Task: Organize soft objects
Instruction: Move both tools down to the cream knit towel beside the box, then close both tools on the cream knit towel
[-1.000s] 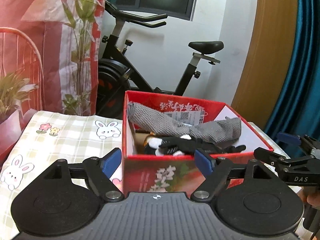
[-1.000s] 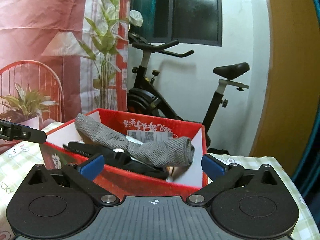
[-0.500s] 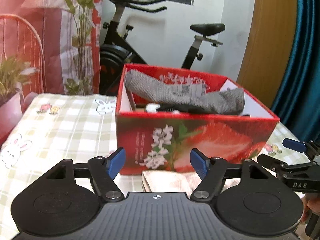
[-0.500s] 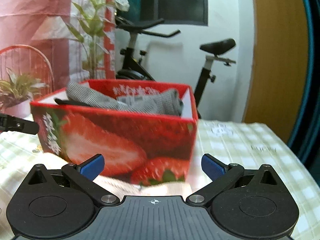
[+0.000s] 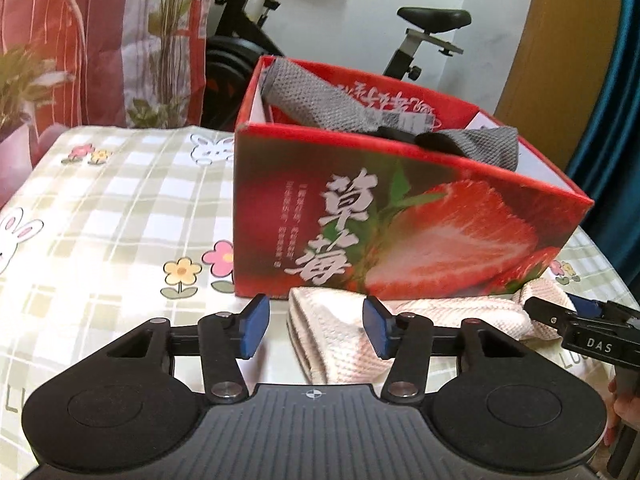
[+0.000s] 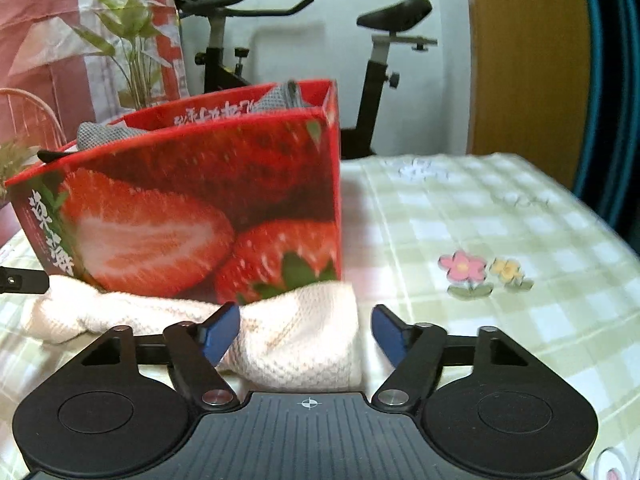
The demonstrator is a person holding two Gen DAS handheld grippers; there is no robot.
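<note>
A folded pale pink towel point(image 5: 344, 336) lies on the table in front of a red strawberry box point(image 5: 400, 224). The box holds a grey knit cloth point(image 5: 316, 96) and a dark item. My left gripper point(image 5: 316, 328) is open, low over the towel's left end, which lies between its blue pads. My right gripper point(image 6: 306, 336) is open around the towel's right end point(image 6: 300, 340). The box point(image 6: 192, 208) stands just behind it. The right gripper's fingers also show in the left wrist view point(image 5: 580, 320).
The table has a green checked cloth point(image 5: 120, 208) with rabbits and flowers. An exercise bike point(image 5: 320, 12), a plant point(image 6: 132, 40) and a pink curtain stand behind the table. A wooden door and blue curtain are at the right.
Both grippers have dropped from above the box rim down to table level in front of the box. The towel now lies between each gripper's open fingers.
</note>
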